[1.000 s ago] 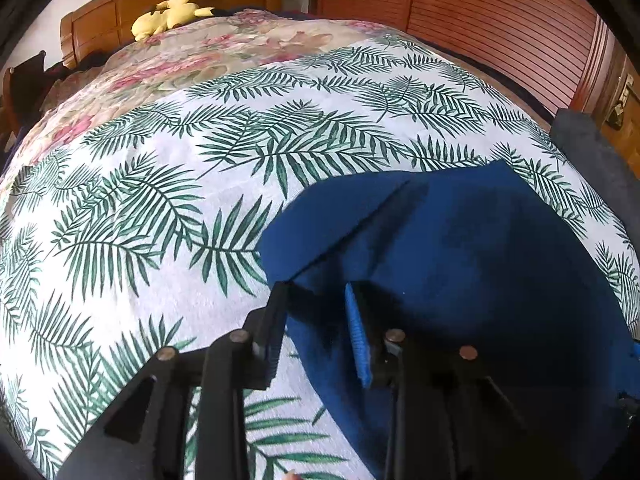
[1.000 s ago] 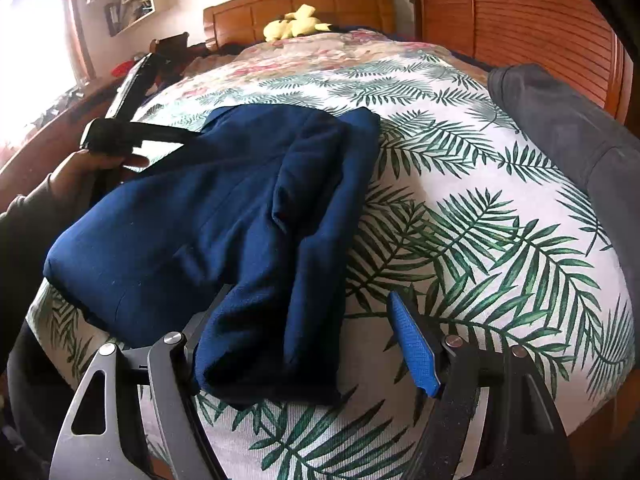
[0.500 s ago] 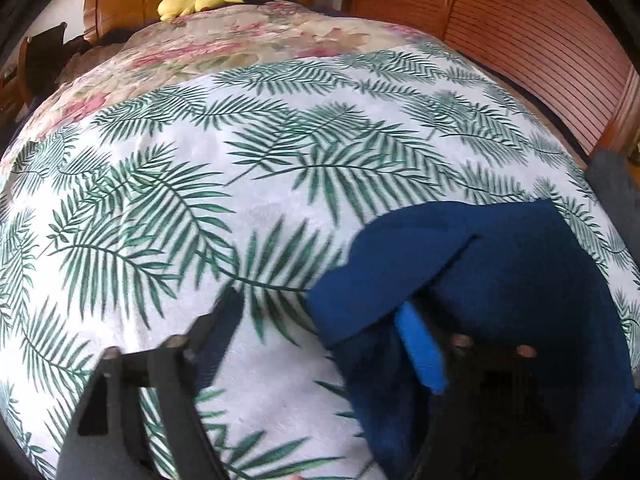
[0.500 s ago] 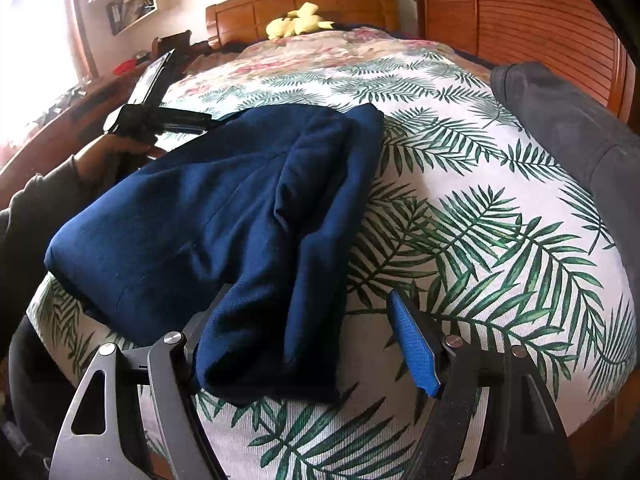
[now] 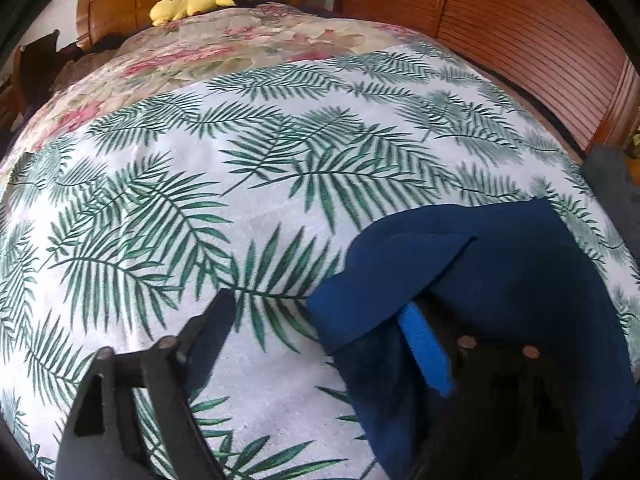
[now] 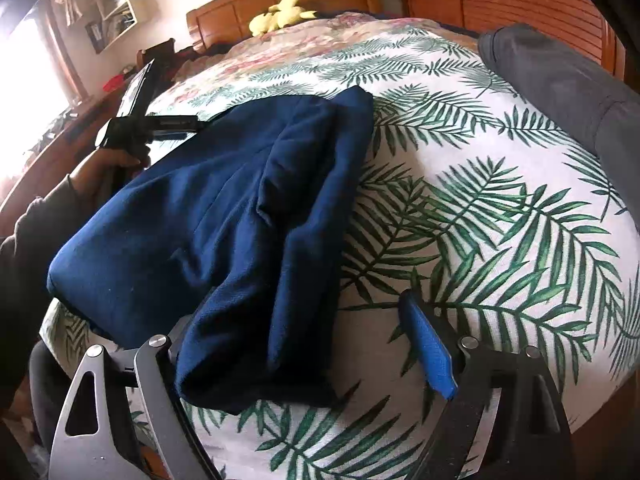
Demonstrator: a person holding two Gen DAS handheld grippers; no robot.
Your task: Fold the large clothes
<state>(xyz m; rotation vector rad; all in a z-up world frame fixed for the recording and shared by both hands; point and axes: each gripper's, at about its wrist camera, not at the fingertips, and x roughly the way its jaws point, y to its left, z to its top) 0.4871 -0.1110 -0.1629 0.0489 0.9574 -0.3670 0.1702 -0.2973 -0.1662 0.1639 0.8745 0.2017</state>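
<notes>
Navy garment [image 6: 224, 216] folded on bedspread [image 6: 500, 216] — both grippers off it.

One navy garment [image 6: 224, 216], perhaps one plush [image 6: 280, 14]

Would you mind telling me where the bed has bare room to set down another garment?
The palm-leaf cover lies bare between the navy garment and the floral bedding, and between that garment and the grey cloth. The near edge is crowded: both grippers work there.

Black two-finger tool [image 6: 308, 340] with blue pads [image 6: 430, 354], silver screws; dark sleeve [image 6: 24, 240] at wrist.
</notes>
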